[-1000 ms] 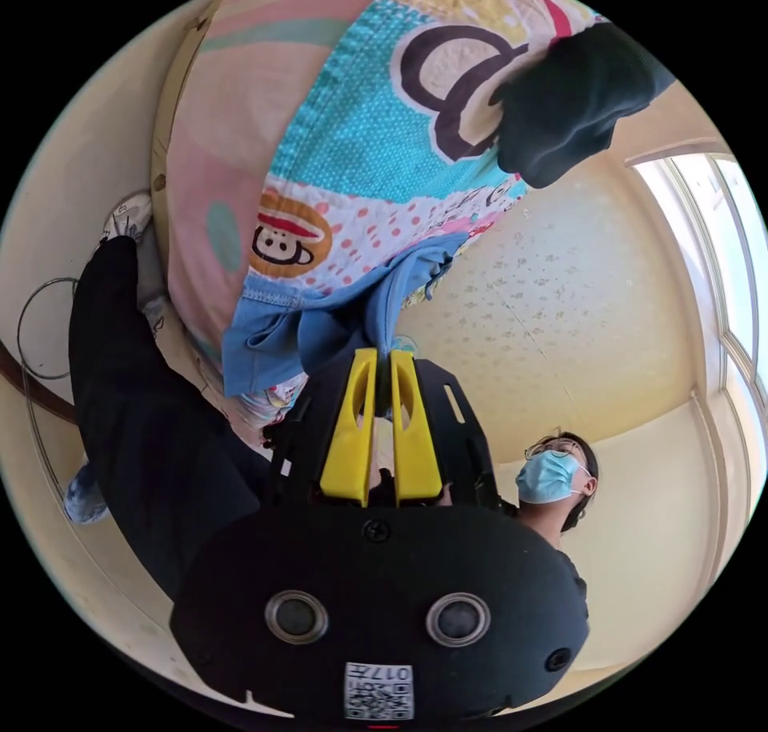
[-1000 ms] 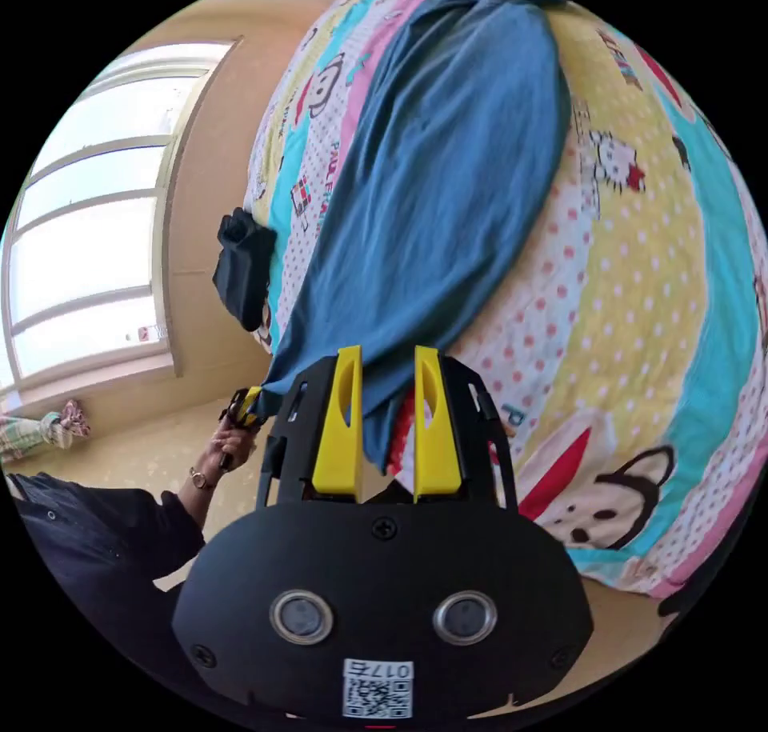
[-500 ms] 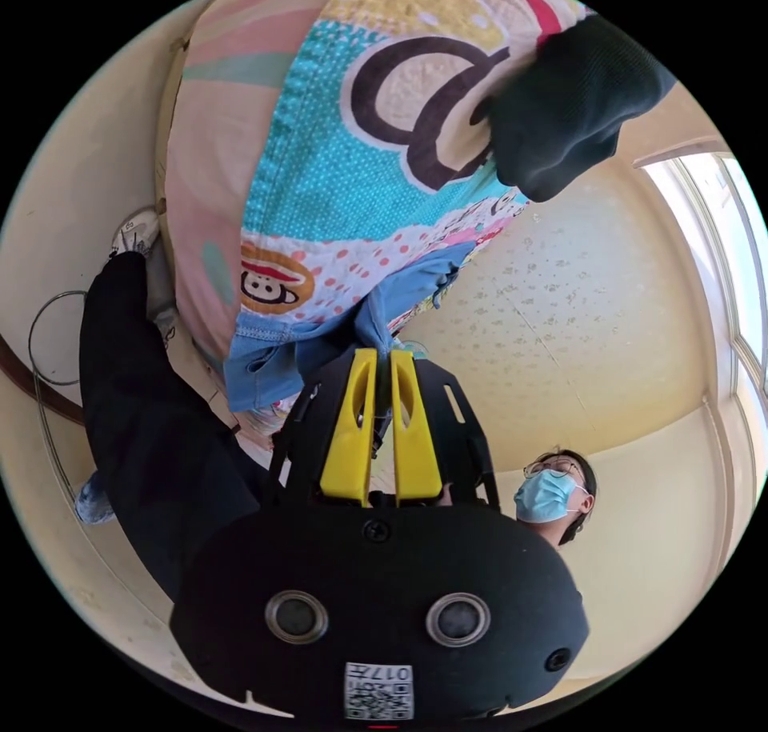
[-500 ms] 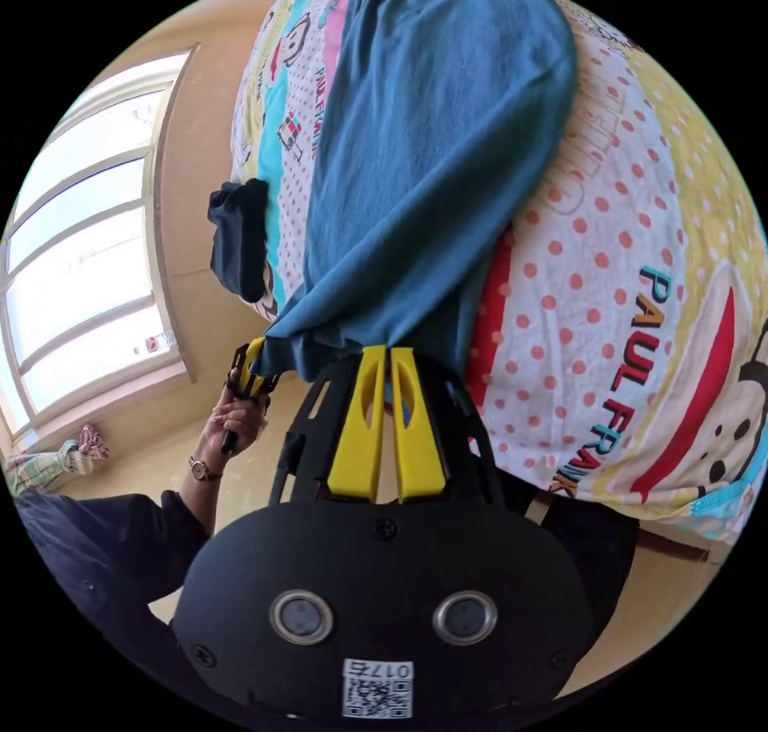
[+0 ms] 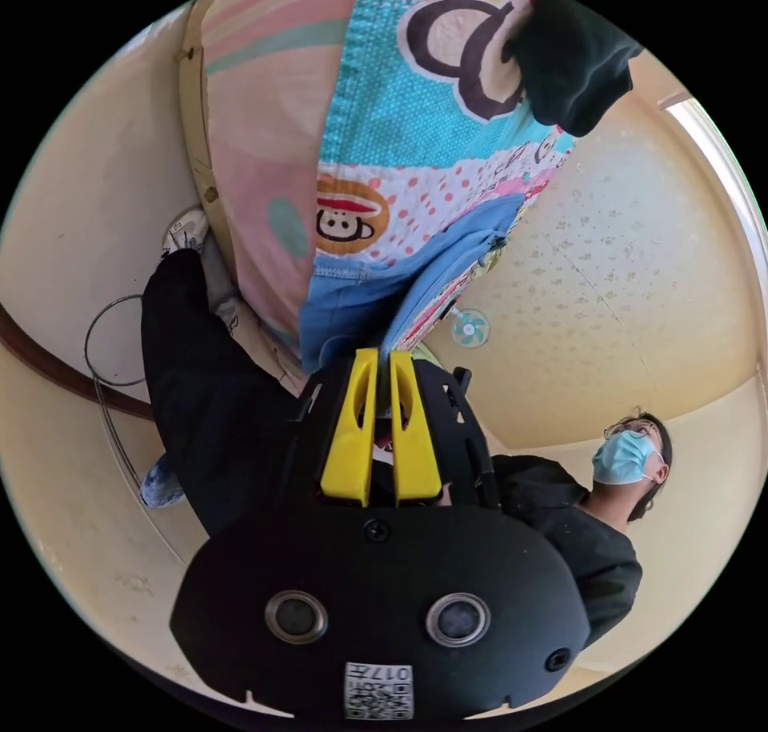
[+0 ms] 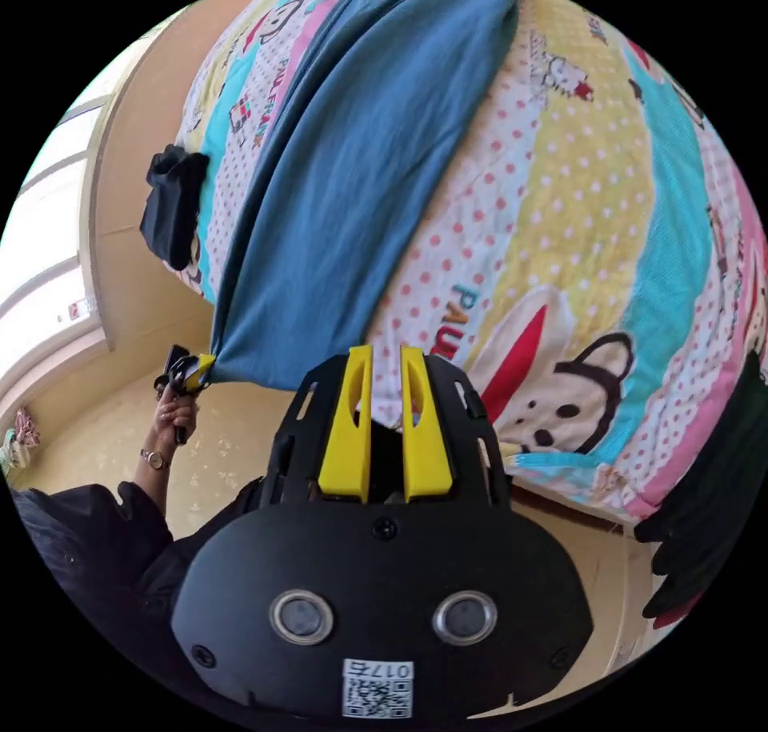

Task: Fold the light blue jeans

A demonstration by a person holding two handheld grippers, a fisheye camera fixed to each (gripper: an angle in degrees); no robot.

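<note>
The light blue jeans (image 6: 376, 172) lie stretched out on a cartoon-print bedsheet (image 6: 608, 204), one end hanging over the bed's edge. In the left gripper view the jeans' hem (image 5: 376, 308) runs down into my left gripper (image 5: 384, 358), whose yellow jaws are shut on the cloth. That same gripper (image 6: 192, 368) appears in the right gripper view, held in a hand and pulling the jeans' corner taut. My right gripper (image 6: 386, 354) sits just beside the jeans' lower edge. Its jaws stand a little apart, and bedsheet rather than denim shows between them.
A black garment (image 6: 172, 204) lies at the bed's far corner, also seen as a dark bundle (image 5: 572, 60). Another dark cloth (image 6: 704, 508) hangs at the bed's near side. The person's dark trouser leg (image 5: 208, 396) stands against the bed frame (image 5: 200, 148). A window (image 6: 48, 228) lights the room.
My right gripper closed on the jeans half a second ago; now its jaws are slightly parted and off the cloth. The left gripper stays clamped on the hem; both cameras shifted.
</note>
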